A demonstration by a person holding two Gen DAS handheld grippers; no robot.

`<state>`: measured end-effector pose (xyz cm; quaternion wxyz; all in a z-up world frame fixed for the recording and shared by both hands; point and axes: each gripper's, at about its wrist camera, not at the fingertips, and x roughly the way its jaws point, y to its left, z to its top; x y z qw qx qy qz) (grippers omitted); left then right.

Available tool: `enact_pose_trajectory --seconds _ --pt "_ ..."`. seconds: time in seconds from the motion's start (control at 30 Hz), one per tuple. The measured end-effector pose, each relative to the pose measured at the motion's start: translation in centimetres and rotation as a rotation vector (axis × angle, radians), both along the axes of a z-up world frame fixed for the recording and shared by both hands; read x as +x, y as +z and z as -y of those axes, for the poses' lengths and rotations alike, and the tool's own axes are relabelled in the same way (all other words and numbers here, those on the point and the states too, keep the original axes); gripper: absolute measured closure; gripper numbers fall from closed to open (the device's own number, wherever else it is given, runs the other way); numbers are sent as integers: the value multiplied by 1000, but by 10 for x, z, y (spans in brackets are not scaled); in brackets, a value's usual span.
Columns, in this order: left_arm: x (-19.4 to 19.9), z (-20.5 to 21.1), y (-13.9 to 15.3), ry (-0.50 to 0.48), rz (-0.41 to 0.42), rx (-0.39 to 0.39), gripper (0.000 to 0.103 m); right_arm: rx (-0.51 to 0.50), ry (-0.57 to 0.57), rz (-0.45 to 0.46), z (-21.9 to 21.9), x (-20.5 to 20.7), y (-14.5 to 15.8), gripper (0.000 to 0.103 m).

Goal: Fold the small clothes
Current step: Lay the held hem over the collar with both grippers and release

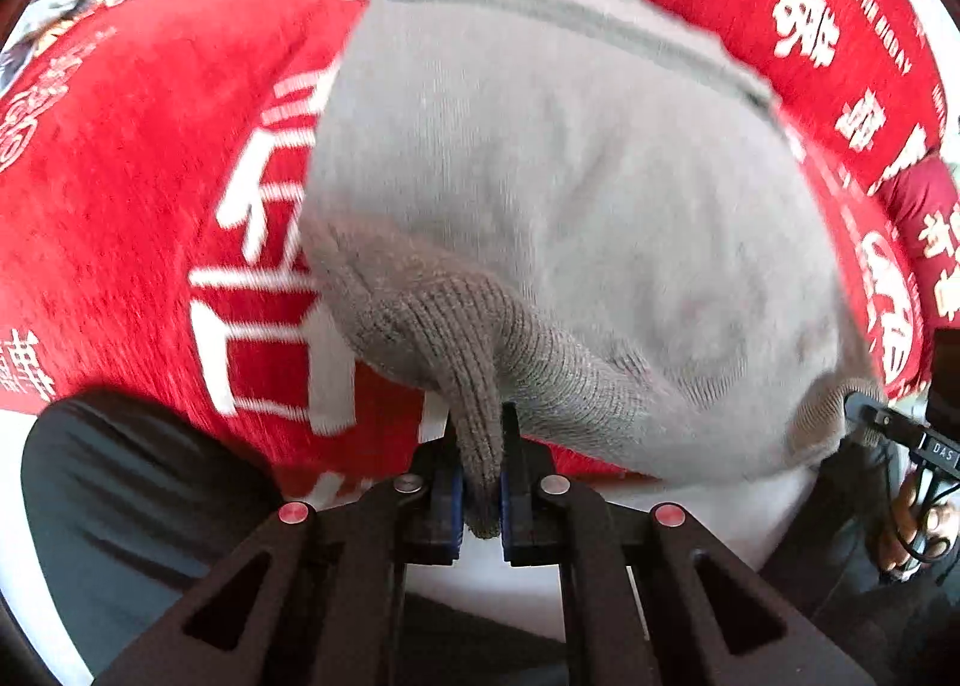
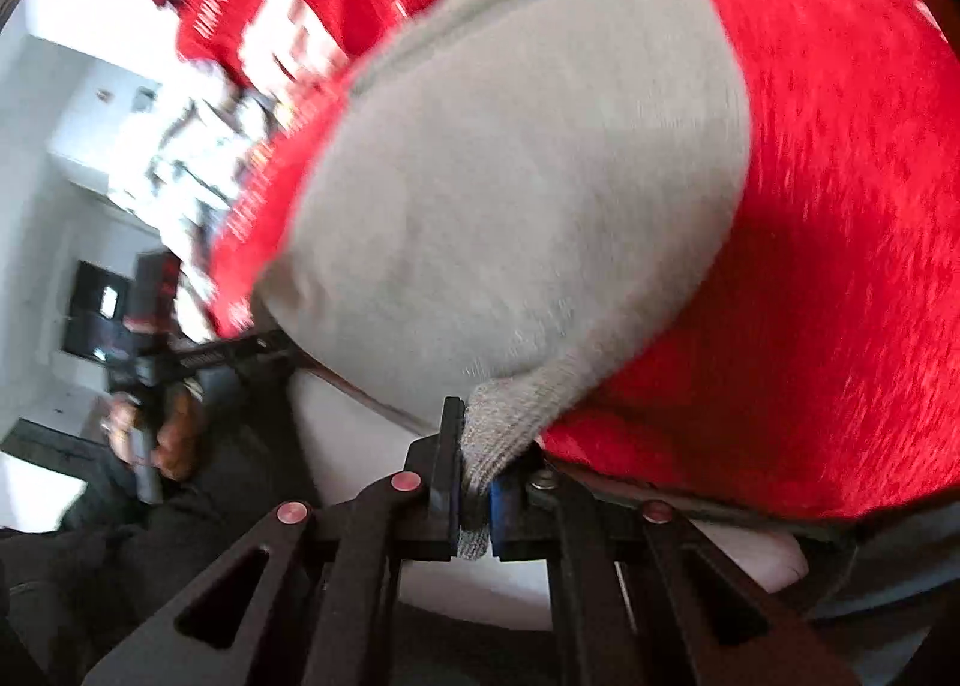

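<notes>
Gripping grey garment (image 1: 540, 194) ribbed hem: left gripper (image 1: 481, 482), right gripper (image 2: 474, 500) (jaws clamped).

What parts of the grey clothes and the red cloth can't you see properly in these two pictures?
- Grey garment: its whole shape. Both wrist views are too close and blurred to tell what it is.
- Its far edge: cut off by the top of the right wrist view.
- Red cloth: the white writing is smeared by blur, and the garment covers its middle.
- Left gripper and right gripper: the pinched ribbed hem hides the pads.
</notes>
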<state>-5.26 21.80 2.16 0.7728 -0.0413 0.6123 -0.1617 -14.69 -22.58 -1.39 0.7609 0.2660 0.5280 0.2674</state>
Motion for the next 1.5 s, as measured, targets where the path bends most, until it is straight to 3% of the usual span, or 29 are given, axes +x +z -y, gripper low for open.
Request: enact_pose_trajectory --seconds 0.2,0.3,0.43,0.57,0.83,1.03,1.3,1.5 --pt "3 -27 9 57 89 -69 94 63 -69 82 14 0 14 96" --pt "7 -52 30 75 155 -112 94 91 -86 154 18 1 32 96" --pt "19 -50 50 121 212 -170 94 118 -120 238 30 7 61 96" --pt "40 -21 59 149 268 -191 94 126 -148 282 33 22 81 96" --pt "83 6 71 156 337 -200 94 111 -216 323 35 72 97 96" --pt "131 22 74 160 365 -191 94 94 -250 345 40 122 104 96" --pt "223 43 70 178 365 -176 94 50 -289 364 42 212 111 96" --pt "310 67 38 196 296 -142 94 26 -335 311 49 293 86 96"
